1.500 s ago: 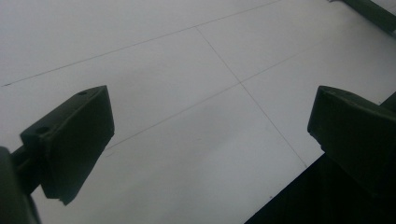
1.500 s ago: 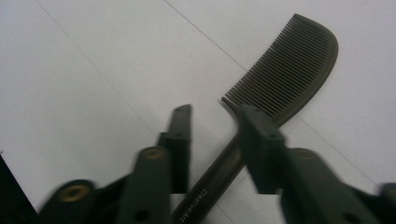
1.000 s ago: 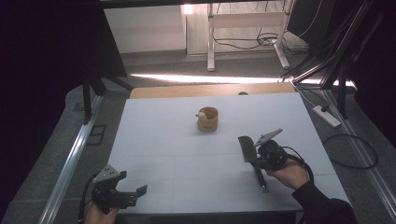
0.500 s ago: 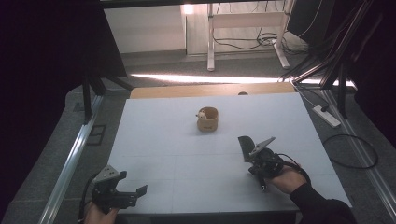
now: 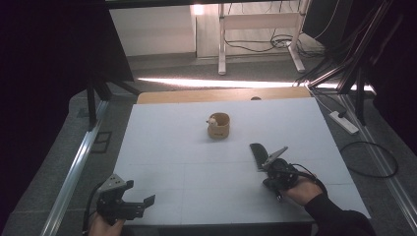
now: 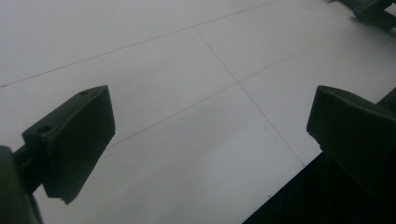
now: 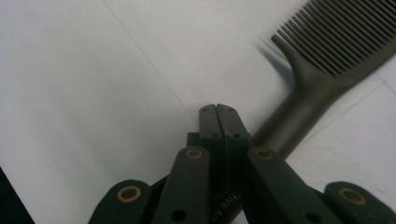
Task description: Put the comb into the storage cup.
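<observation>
Two jaws of my right gripper (image 7: 218, 108) sit pressed together beside the comb (image 7: 322, 70) handle, not gripping it, so next I must spread them to take it, while my left gripper (image 6: 210, 140) waits spread wide.

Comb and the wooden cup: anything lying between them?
Nothing. In the high view, bare white table separates the comb from the wooden cup.

Only a scrap of pale lettering on the right tool (image 7: 218, 108), low between its arms in the right gripper view: roughly "ive Art", cut off and too blurred to trust. No other writing, numbers or signs legible anywhere.
</observation>
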`<control>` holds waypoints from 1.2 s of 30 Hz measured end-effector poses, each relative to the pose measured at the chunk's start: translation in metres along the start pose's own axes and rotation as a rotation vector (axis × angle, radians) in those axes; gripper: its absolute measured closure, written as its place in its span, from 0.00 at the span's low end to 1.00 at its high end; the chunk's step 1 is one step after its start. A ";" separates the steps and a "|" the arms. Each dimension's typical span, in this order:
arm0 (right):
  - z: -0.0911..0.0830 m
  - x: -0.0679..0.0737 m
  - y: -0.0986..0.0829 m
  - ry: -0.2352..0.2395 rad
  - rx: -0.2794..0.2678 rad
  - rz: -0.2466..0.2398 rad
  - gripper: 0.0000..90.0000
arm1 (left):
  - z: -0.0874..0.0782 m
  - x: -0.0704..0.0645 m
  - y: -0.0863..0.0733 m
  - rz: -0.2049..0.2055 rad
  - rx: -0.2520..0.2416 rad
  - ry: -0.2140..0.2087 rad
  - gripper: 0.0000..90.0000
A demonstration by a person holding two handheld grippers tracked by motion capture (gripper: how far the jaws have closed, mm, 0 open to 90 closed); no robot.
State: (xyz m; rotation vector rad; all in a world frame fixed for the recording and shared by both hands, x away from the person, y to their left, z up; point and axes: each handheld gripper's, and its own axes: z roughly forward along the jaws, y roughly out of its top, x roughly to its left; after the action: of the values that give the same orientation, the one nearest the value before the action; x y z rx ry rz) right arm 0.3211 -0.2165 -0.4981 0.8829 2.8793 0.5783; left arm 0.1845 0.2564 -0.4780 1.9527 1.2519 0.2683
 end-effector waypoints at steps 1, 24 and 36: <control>-0.001 -0.001 -0.001 0.003 0.003 0.008 1.00 | 0.000 0.000 0.000 0.000 0.001 0.000 0.02; -0.008 -0.022 -0.013 -0.017 0.007 0.067 1.00 | 0.000 0.000 0.000 -0.001 0.002 -0.003 0.02; -0.026 -0.010 -0.009 -0.028 -0.098 0.030 0.91 | 0.000 0.000 0.000 -0.002 0.004 -0.004 0.02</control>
State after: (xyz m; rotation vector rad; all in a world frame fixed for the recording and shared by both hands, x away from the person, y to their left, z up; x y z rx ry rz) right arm 0.3200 -0.2379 -0.4779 0.9143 2.7904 0.6973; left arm 0.1850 0.2564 -0.4780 1.9549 1.2529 0.2610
